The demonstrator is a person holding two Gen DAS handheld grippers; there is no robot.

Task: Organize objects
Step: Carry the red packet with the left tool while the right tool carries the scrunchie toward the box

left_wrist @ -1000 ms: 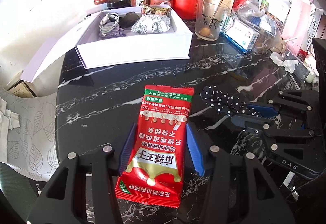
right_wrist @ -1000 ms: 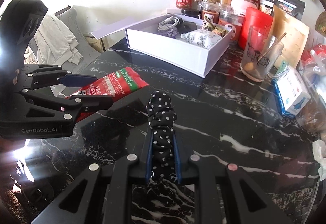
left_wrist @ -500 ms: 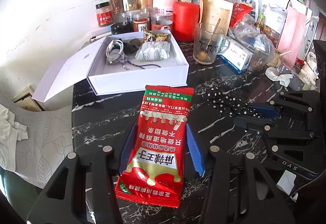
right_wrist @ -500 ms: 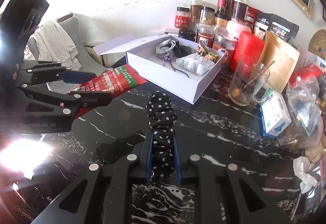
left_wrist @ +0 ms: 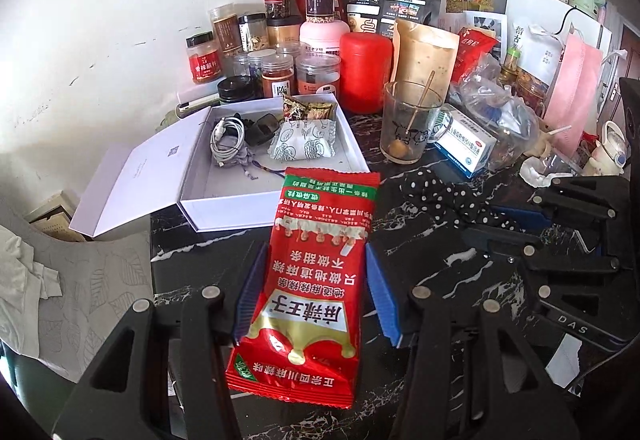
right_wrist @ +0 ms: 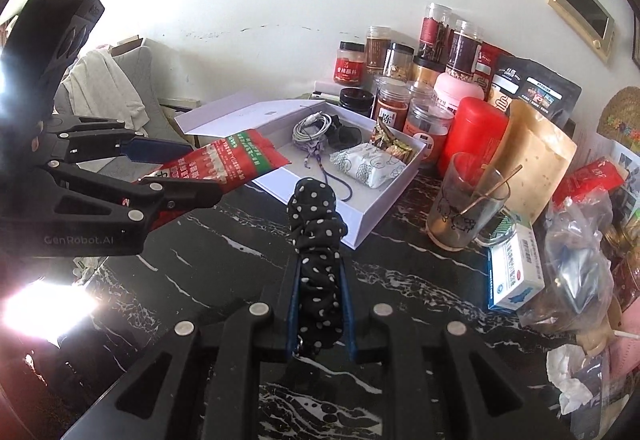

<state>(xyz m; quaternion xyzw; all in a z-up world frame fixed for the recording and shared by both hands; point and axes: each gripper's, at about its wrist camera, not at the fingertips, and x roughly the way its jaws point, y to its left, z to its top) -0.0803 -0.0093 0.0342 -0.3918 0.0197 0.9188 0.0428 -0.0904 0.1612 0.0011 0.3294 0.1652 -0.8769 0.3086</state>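
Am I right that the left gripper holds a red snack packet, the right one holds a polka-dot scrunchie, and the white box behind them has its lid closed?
Not quite: the white box is open, its lid folded back and a cable visible inside, as the left wrist view shows. The left gripper does hold the red snack packet, and the right gripper the polka-dot scrunchie.

left tool — black frame, silver screws | blue pads (branded "GenRobot.AI")

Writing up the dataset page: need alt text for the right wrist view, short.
The right gripper holds a polka-dot scrunchie above a black marble table, facing an open white box. On the left, the left gripper holds a red snack packet at the box's edge; jars line the wall.
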